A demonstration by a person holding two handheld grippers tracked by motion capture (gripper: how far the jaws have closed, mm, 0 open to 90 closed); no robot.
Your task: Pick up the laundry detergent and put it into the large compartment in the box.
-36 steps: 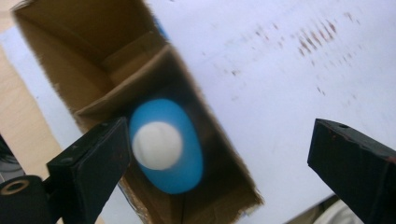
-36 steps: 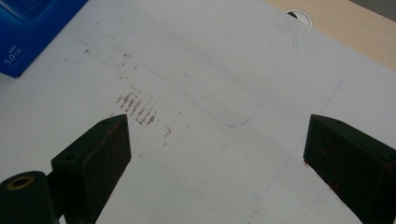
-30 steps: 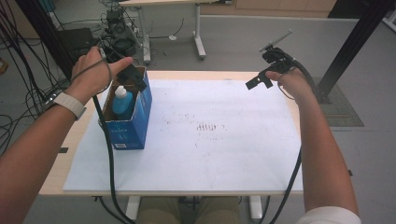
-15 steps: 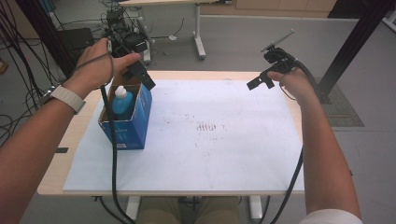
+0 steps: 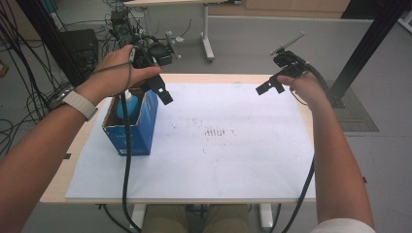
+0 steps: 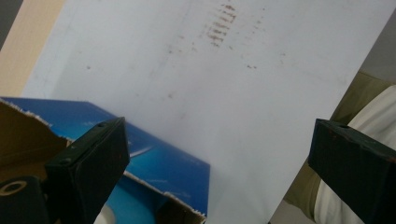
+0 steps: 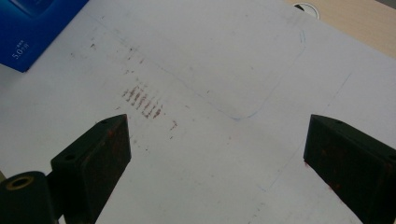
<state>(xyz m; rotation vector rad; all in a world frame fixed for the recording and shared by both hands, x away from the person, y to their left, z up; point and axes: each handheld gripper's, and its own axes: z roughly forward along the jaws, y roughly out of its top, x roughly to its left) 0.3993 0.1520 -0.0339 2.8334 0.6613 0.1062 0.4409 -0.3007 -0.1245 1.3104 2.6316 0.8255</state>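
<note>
An open blue cardboard box stands at the left of the white sheet. A bottle with a white cap and blue body stands inside it. My left gripper hovers above the box's right rim, open and holding nothing. In the left gripper view its jaws stand wide apart over the sheet, with the box low at the left. At the back right, my right gripper hangs open above the sheet. In its own view the jaws are empty, and the box corner shows at top left.
Reddish smudges mark the middle of the sheet, seen also as smudges in the right gripper view. The wooden table shows around the sheet. Black frame posts and cables stand off the table's sides.
My left gripper has risen out of the box, away from the bottle, and moved a little right. The right gripper has barely shifted.
</note>
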